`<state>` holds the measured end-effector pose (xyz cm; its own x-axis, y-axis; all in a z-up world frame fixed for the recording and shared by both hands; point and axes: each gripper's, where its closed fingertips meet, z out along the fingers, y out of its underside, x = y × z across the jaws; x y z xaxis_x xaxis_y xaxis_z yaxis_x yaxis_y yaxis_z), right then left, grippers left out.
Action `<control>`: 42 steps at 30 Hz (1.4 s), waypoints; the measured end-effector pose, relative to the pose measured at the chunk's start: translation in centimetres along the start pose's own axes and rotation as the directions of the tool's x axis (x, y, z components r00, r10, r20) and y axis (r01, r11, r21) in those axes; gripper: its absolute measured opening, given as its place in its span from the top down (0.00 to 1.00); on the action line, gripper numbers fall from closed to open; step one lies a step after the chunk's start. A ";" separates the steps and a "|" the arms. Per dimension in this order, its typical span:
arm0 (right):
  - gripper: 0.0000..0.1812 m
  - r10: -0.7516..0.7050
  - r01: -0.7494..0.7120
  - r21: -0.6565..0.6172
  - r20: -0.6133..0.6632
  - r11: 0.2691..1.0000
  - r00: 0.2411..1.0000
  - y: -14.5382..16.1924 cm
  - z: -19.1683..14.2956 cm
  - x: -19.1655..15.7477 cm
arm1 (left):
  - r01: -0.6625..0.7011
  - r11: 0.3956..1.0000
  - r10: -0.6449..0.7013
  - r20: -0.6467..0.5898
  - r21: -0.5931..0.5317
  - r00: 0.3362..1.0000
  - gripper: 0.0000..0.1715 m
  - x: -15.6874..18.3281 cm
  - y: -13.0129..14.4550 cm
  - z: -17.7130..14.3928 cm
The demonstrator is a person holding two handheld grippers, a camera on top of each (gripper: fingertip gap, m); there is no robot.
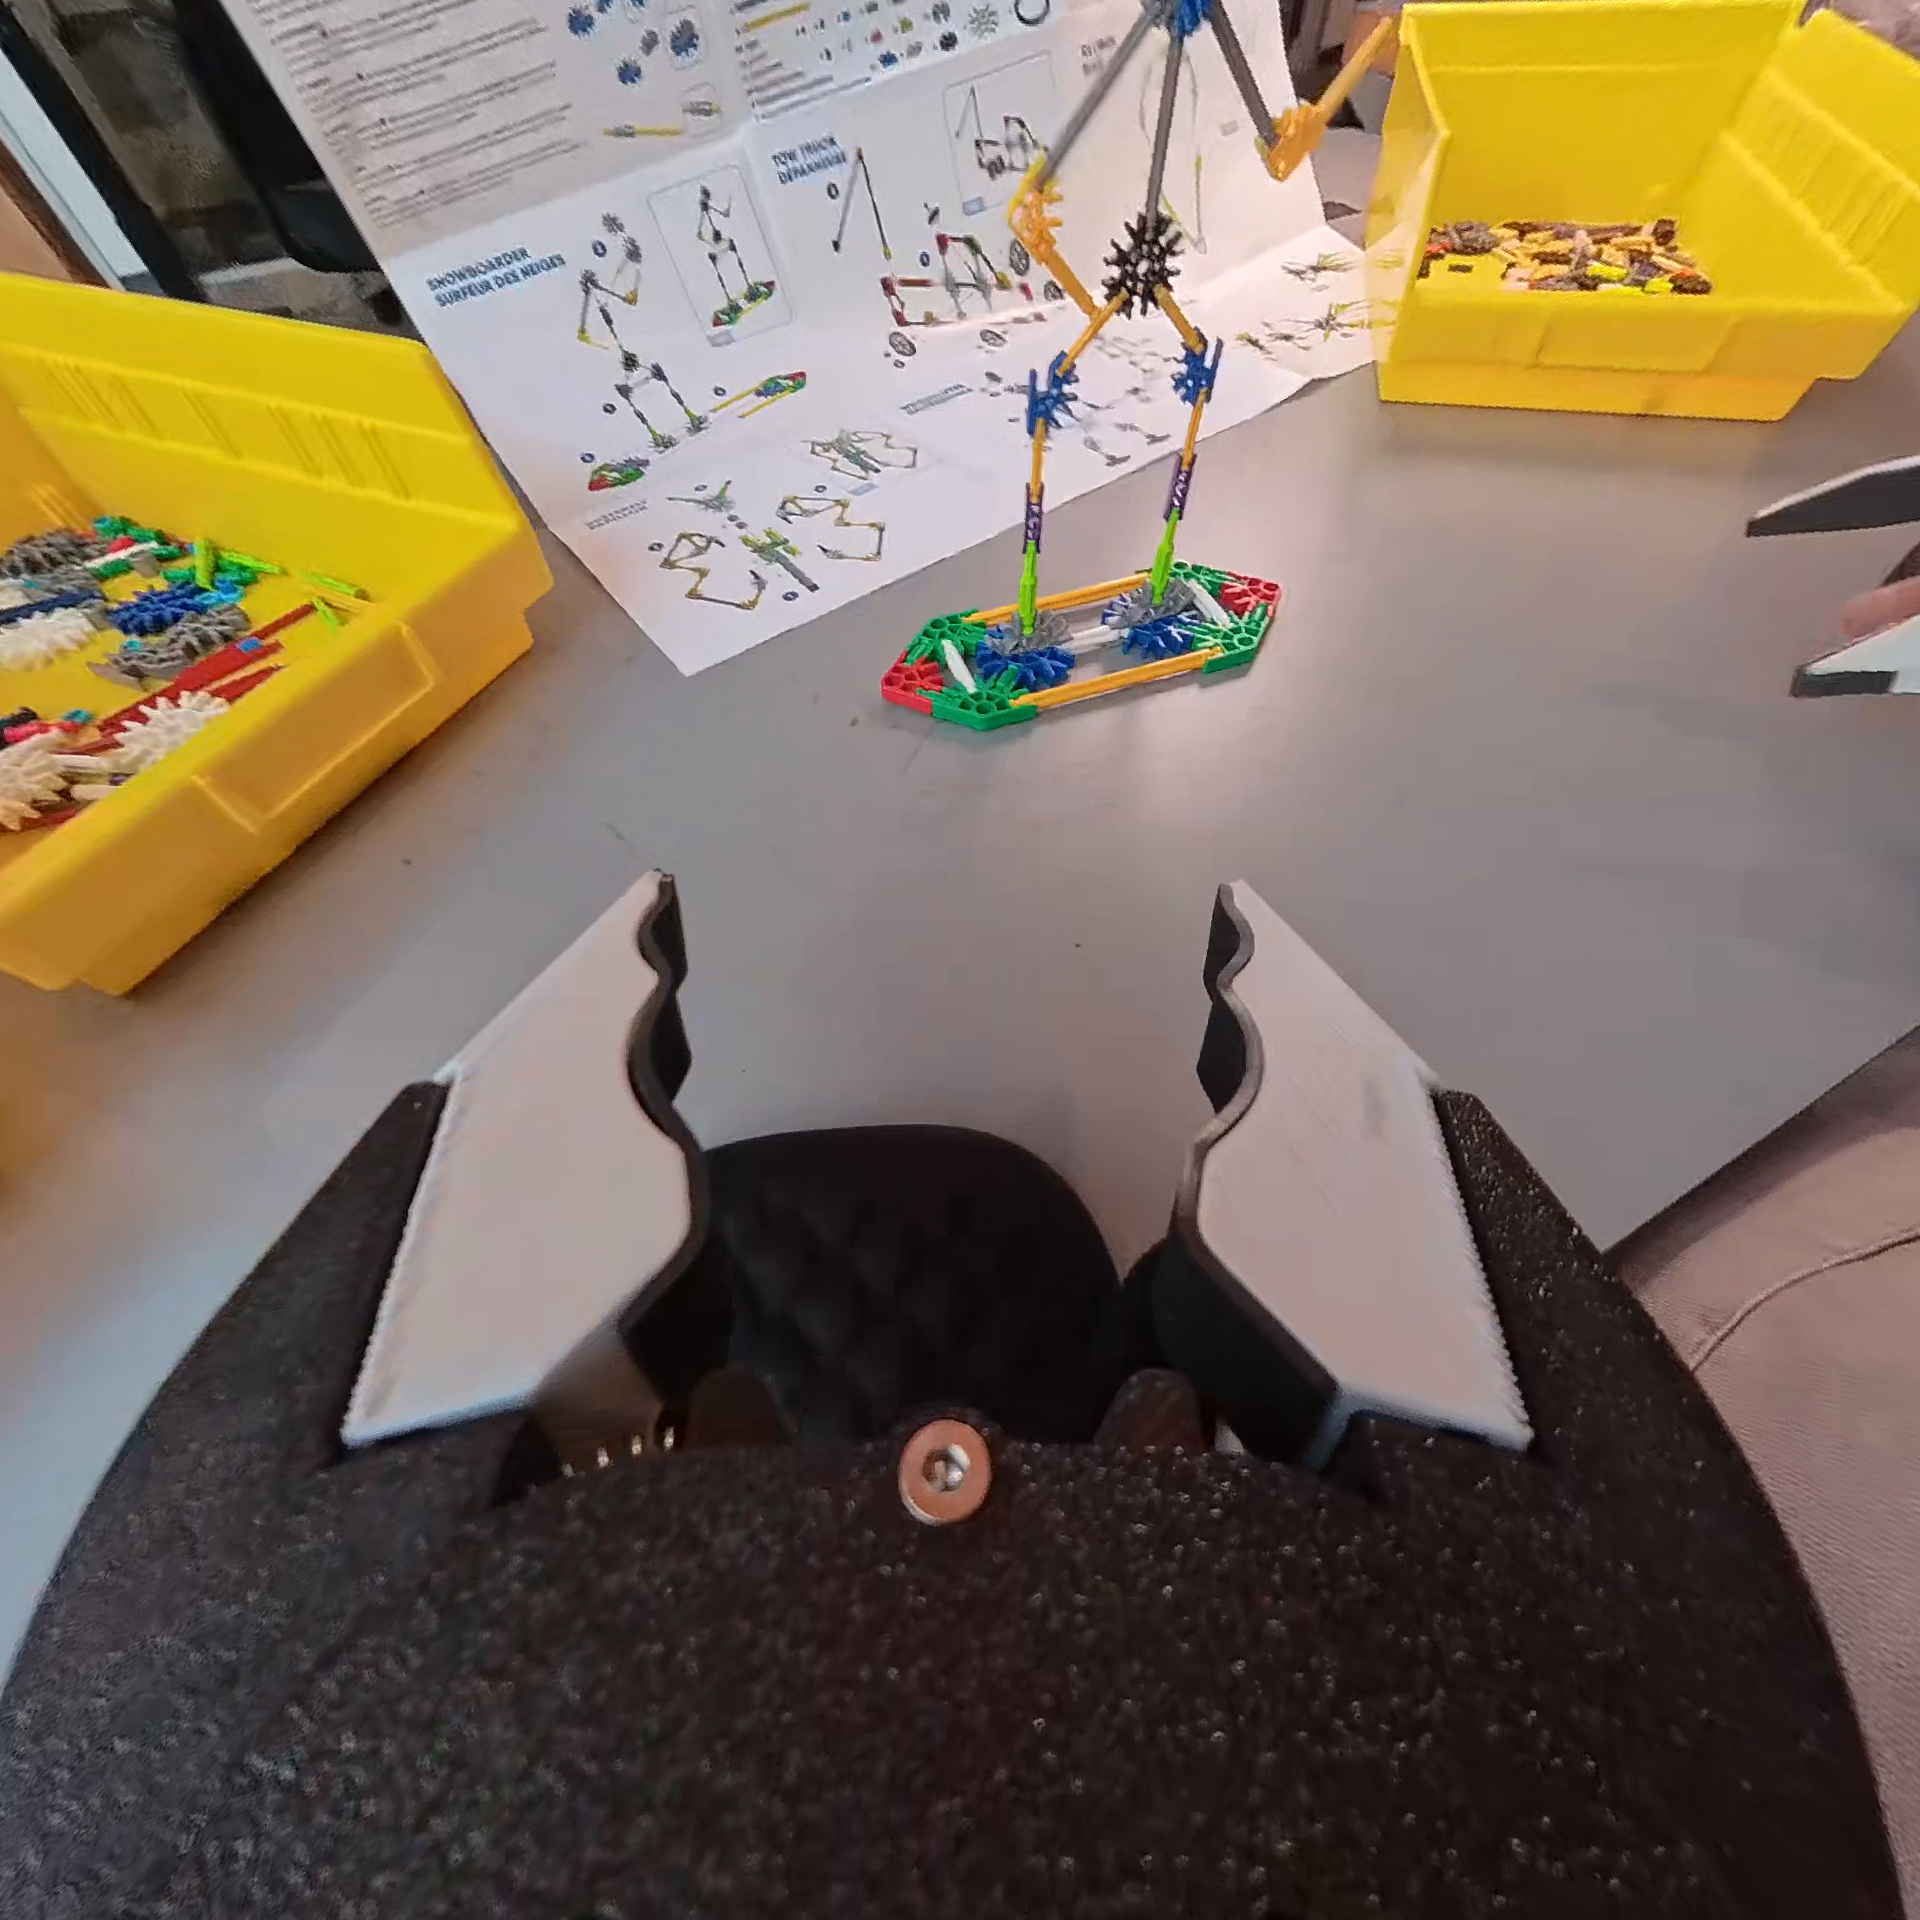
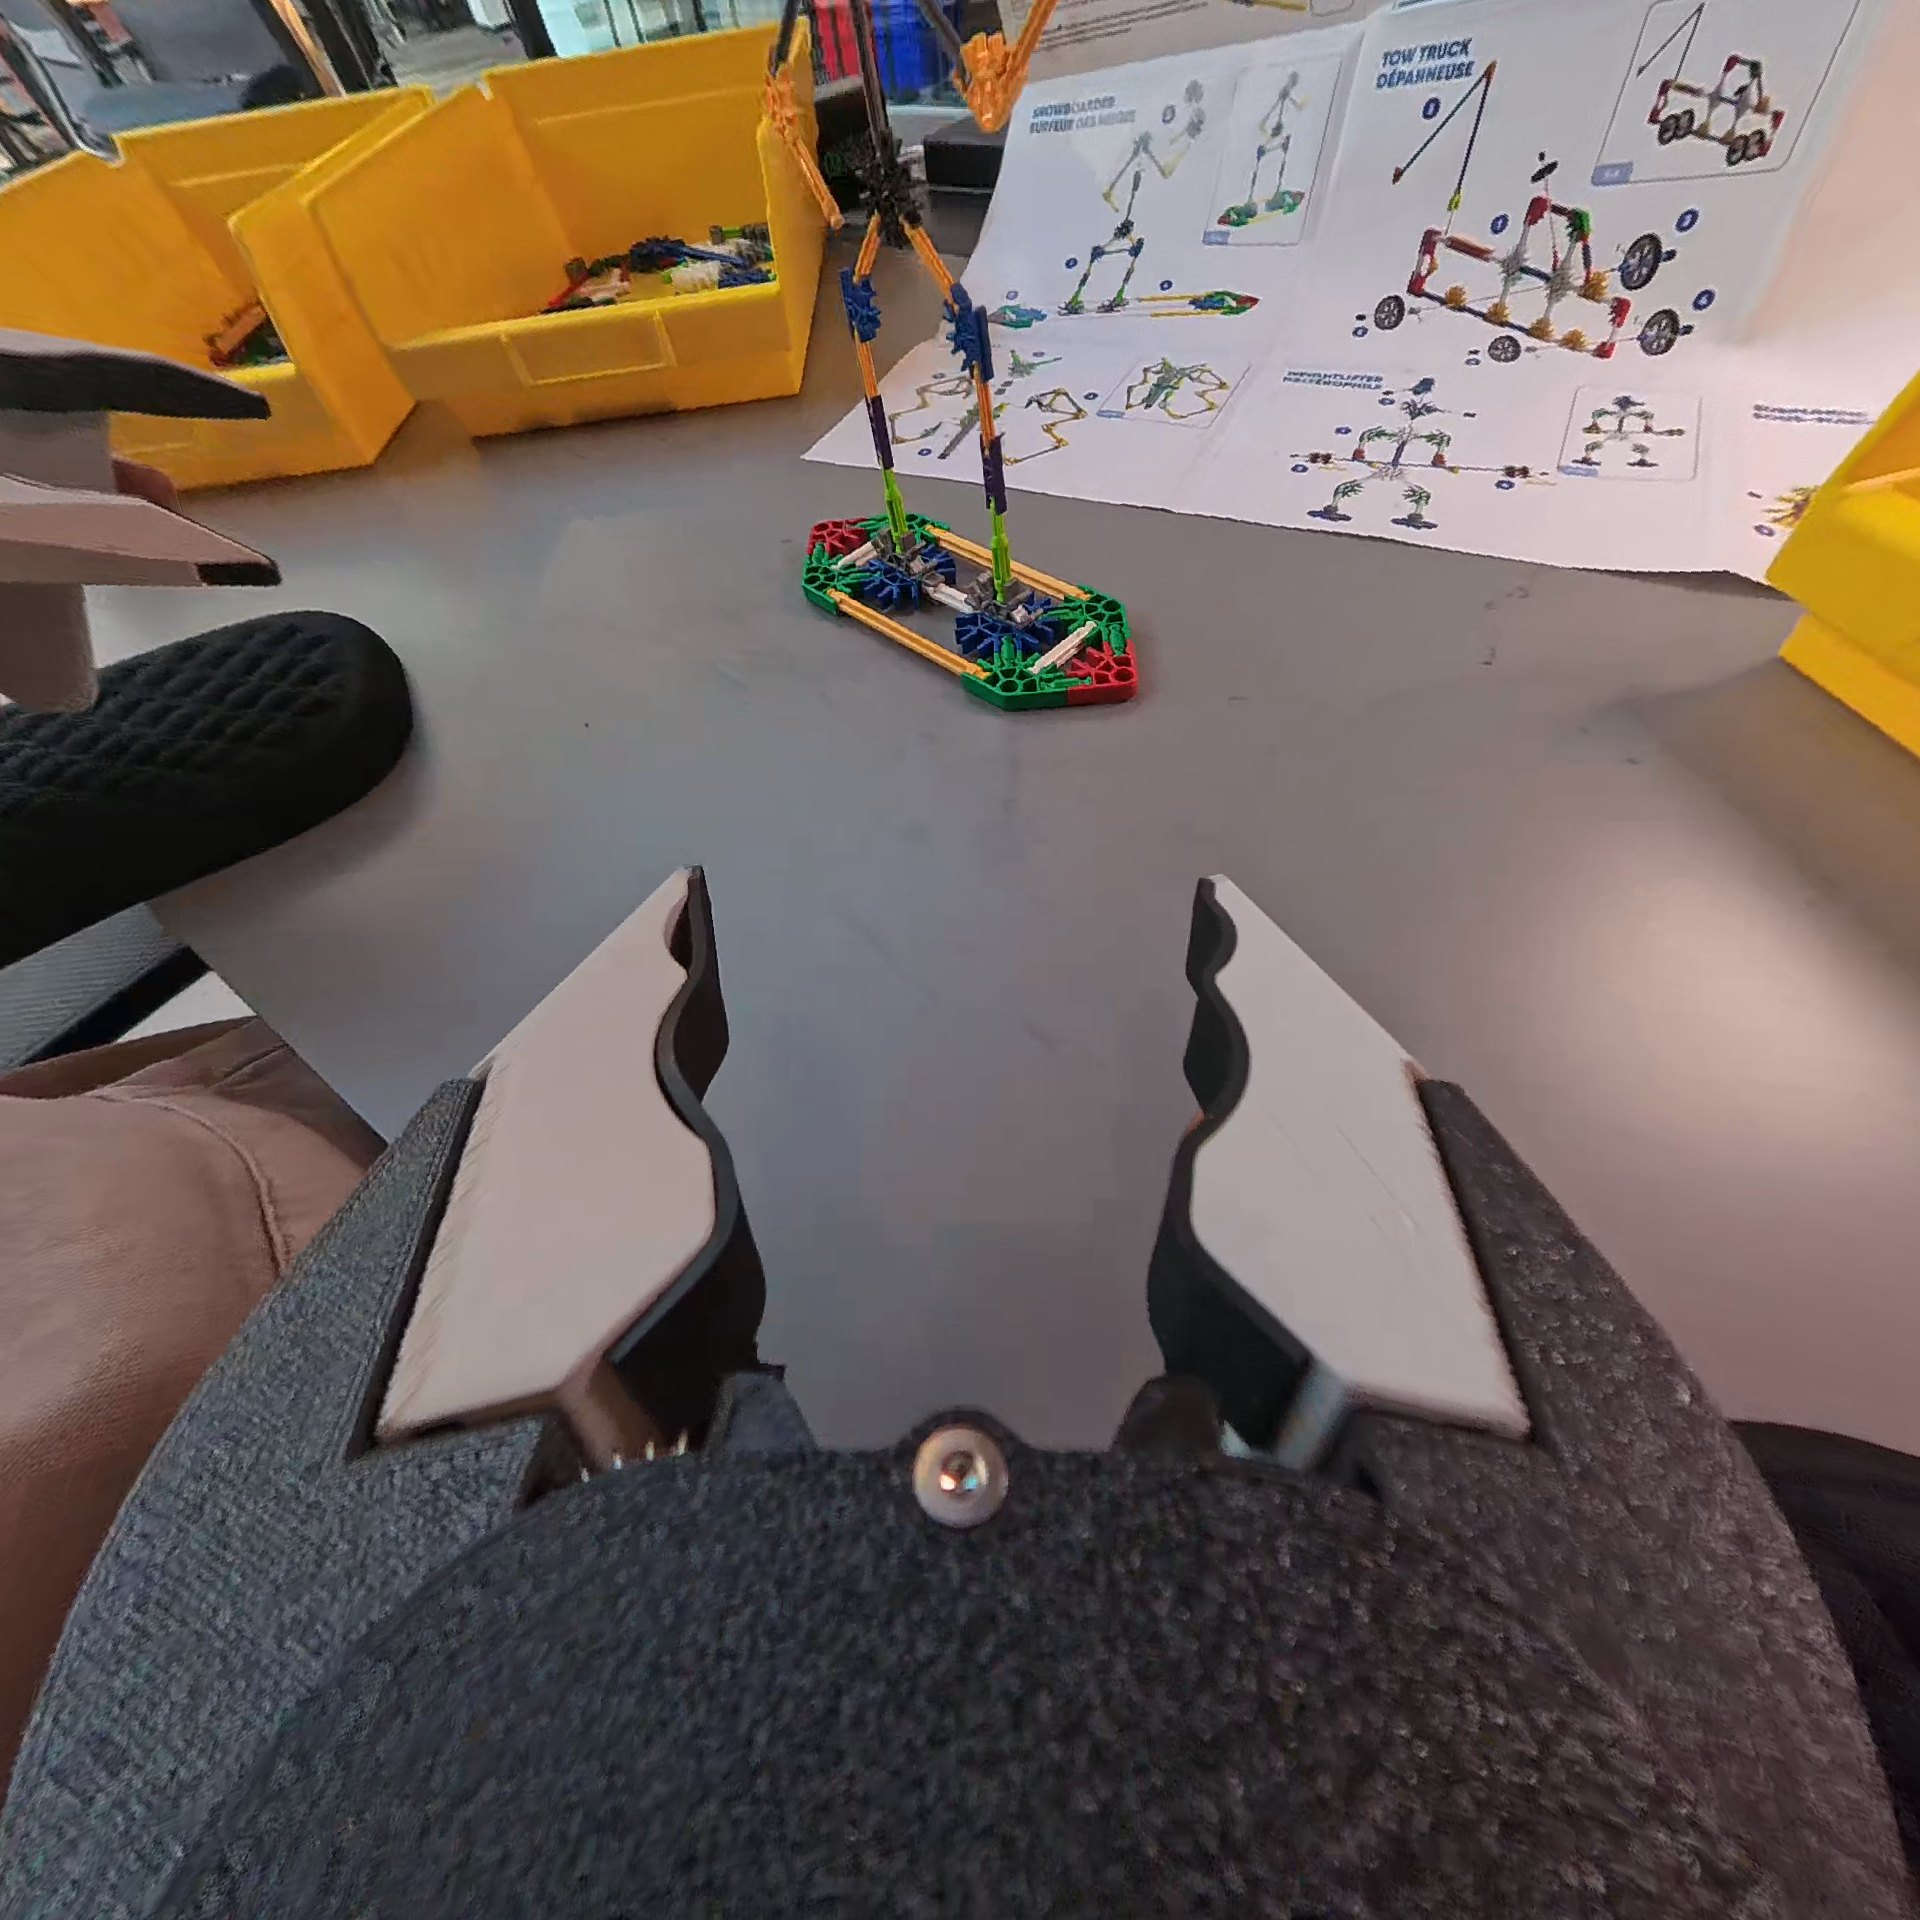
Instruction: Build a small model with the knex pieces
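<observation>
A construction-toy figure (image 1: 1117, 436) of rods and connectors stands upright on a flat green, red, blue and yellow base (image 1: 1081, 649) on the grey table (image 1: 1403, 831). It also shows in the right wrist view (image 2: 935, 416) with its base (image 2: 971, 613). My left gripper (image 1: 940, 899) is open and empty, low over the table, well short of the base. My right gripper (image 2: 951, 888) is open and empty, also short of the base. The right gripper's fingertips (image 1: 1839, 592) show at the right edge of the left wrist view. The left gripper's fingertips (image 2: 223, 488) show at the left of the right wrist view.
A yellow bin (image 1: 312, 665) of loose toy pieces stands at the left, another yellow bin (image 1: 1621, 332) at the back right. A folded paper instruction sheet (image 1: 727, 312) lies behind the figure. A black armrest (image 2: 197, 727) and a person's brown sleeve (image 2: 125, 1226) are near the table edge. From the left gripper's tips to the black armrest (image 2: 197, 727) is close to 8 cm.
</observation>
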<state>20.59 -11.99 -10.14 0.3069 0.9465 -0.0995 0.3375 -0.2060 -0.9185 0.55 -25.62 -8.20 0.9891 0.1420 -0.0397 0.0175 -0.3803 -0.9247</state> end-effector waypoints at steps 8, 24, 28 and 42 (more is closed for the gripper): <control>0.46 -0.144 0.144 -0.003 -0.068 0.990 0.987 -1.3 3.5 -3.0 | 0.053 0.998 -0.054 -0.023 -0.018 0.998 0.35 3.4 0.2 2.8; 0.47 -0.228 0.232 -0.031 0.095 0.972 0.969 -1.6 7.4 -6.0 | 0.128 0.991 -0.131 0.157 0.030 0.979 0.35 2.0 1.7 -0.8; 0.48 -0.210 0.214 -0.038 0.094 0.976 0.973 -1.5 7.4 -5.6 | 0.116 0.993 -0.118 0.159 0.023 0.980 0.35 2.1 1.6 -0.6; 0.48 -0.190 0.190 -0.067 0.007 0.979 0.982 -1.0 6.7 -4.0 | 0.066 0.998 -0.065 0.095 -0.006 0.993 0.35 2.9 1.0 1.2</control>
<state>13.11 -13.90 -11.38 0.2308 0.9702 0.0742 0.4483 -0.0383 -0.8931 3.27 -24.48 -9.68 0.9675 0.2523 -0.0152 0.0833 -0.3753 -0.9232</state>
